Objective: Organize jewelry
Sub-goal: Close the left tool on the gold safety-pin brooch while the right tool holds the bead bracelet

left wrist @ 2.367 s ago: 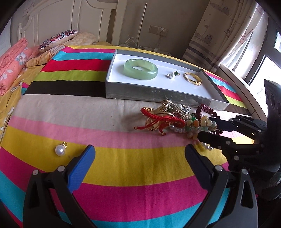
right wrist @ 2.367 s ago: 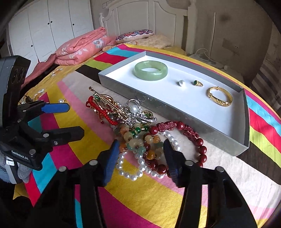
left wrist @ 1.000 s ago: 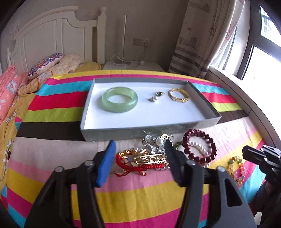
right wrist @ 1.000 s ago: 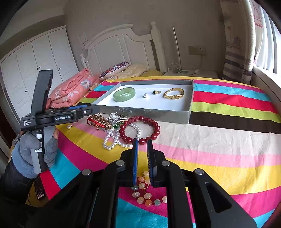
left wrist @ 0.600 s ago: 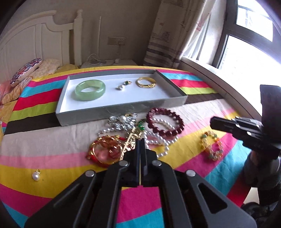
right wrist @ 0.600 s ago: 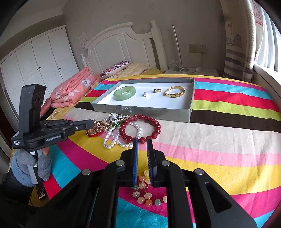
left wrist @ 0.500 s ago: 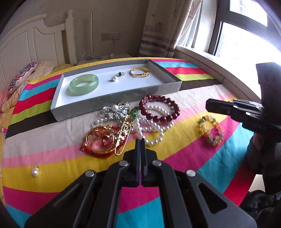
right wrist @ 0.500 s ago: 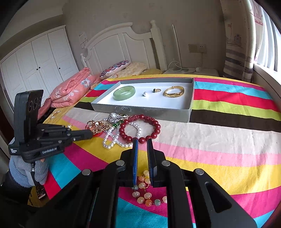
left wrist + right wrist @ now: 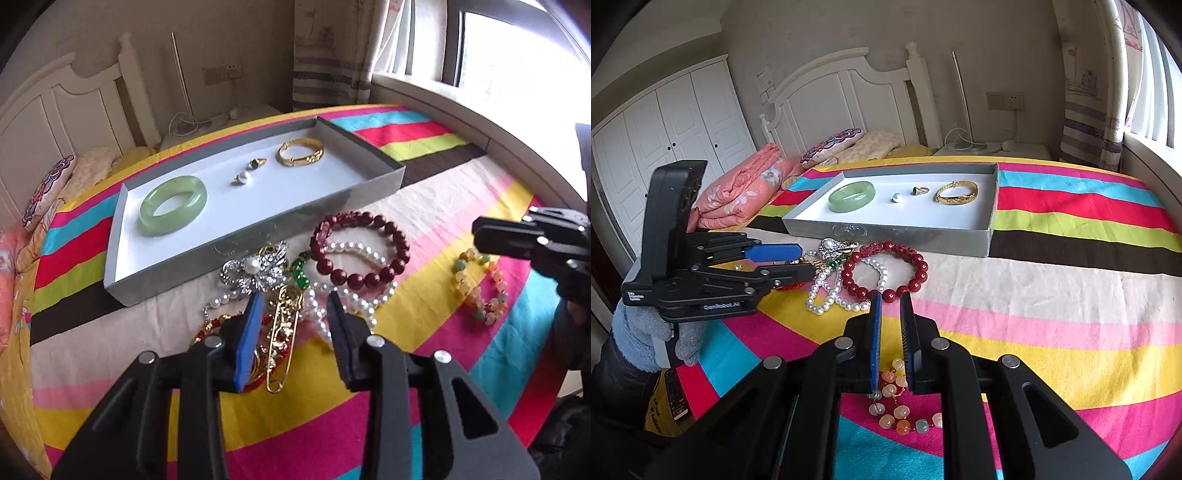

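A grey tray [image 9: 258, 236] on the striped bed holds a jade bangle [image 9: 162, 227], a pearl stud [image 9: 243, 178], a green-stone ring [image 9: 256, 163] and a gold bangle [image 9: 295, 162]. In front of it lies a tangle: silver brooch [image 9: 255, 273], gold pin [image 9: 284, 325], red bead bracelet [image 9: 354, 277], pearl strand [image 9: 820, 306]. My left gripper [image 9: 294, 299] is open, its fingers straddling the gold pin. Off to the right, my right gripper [image 9: 890, 295] is closed to a narrow gap on the pastel bead bracelet [image 9: 903, 426], whose loop trails onto the bed.
A folded pink quilt [image 9: 738, 195] and pillows [image 9: 834, 144] lie by the white headboard beyond the tray [image 9: 894, 236]. A gloved hand [image 9: 646, 332] holds the left gripper [image 9: 808, 263]. A window sill [image 9: 461, 107] runs along the right side. Striped cover stretches right of the pile.
My left gripper was shut half a second ago; it is now open and closer over the pile, around the gold pin. The right gripper and pastel bracelet have stayed put.
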